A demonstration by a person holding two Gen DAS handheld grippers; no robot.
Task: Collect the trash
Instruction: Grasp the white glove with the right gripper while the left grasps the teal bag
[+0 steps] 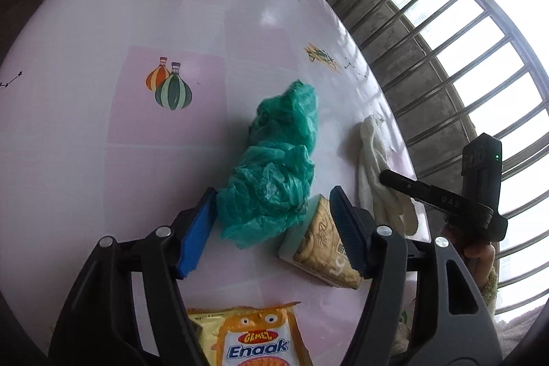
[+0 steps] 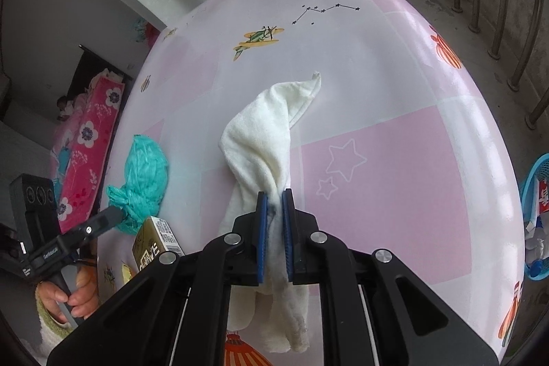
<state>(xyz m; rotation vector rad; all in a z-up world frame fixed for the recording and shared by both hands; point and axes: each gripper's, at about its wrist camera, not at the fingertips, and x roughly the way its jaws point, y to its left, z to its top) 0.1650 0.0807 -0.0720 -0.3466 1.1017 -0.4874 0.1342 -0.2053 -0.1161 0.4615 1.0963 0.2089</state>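
Snack packet (image 1: 255, 337), orange and white, lies nearest the left wrist camera, flat on the table (image 1: 103, 64) between the gripper arms. Left gripper (image 1: 271, 222) stands wide, blue pads apart; no pad is seen pressing on anything. Crumpled green plastic bag (image 1: 274, 170) lies between the fingertips and extends beyond them, its near edge just beside the left pad. Small gold carton (image 1: 322, 246) lies on its side just beside the right pad, partly hidden behind it; contact cannot be confirmed. Right gripper (image 2: 274, 204) is nearly closed, clamped on a white cloth (image 2: 267, 132); the cloth runs between the pads, drapes toward the camera and trails forward onto the table. Blue basket (image 2: 537, 215) holding litter stands off the table's right edge. Window bars fill the background.
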